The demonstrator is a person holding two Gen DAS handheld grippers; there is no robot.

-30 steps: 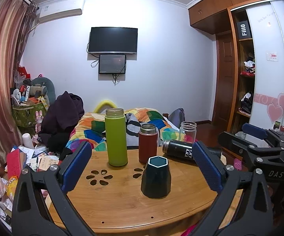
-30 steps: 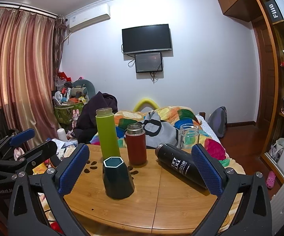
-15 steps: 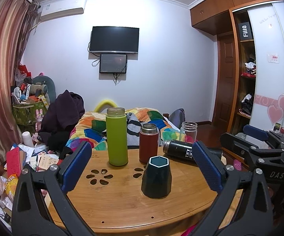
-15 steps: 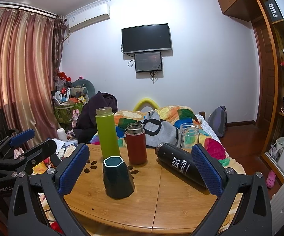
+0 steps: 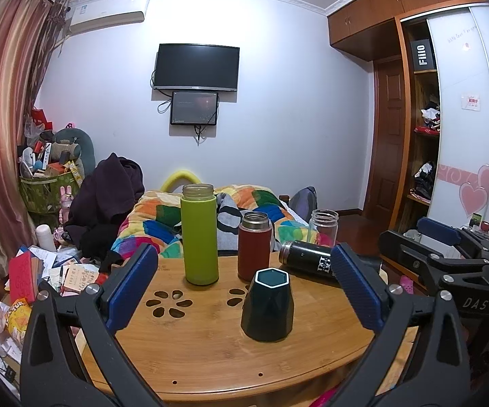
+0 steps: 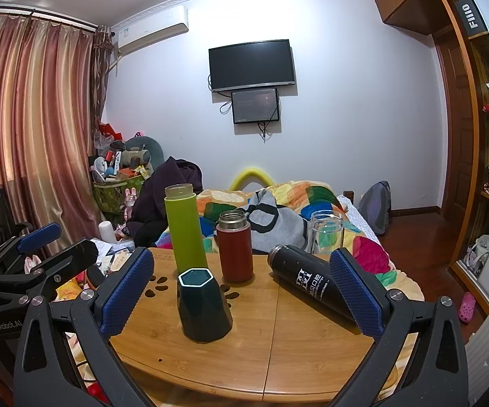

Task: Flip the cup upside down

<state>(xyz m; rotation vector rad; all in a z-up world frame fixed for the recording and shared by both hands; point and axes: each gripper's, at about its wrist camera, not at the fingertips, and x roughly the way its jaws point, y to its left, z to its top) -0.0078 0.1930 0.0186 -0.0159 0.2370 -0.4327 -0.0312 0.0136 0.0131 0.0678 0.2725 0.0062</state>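
The dark green faceted cup (image 5: pixel 267 303) (hexagonal rim, mouth up) stands upright near the wooden table's (image 5: pixel 210 349) front edge. Behind the cup stand a lime bottle (image 5: pixel 199 234) and red flask (image 5: pixel 254 246), with a black bottle (image 5: pixel 307 259) lying to their right. The left gripper (image 5: pixel 244 288) and right gripper (image 6: pixel 241 291) are both spread wide, holding nothing.

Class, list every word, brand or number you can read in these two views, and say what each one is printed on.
"FiiO": black box on the top wardrobe shelf.
"DAS": body of the right gripper, seen in the left wrist view.
"GenRobot.AI": body of the left gripper, seen in the right wrist view.
Black bottle lying on the table: white print, too small to read.
Air conditioner sticker: blurred.
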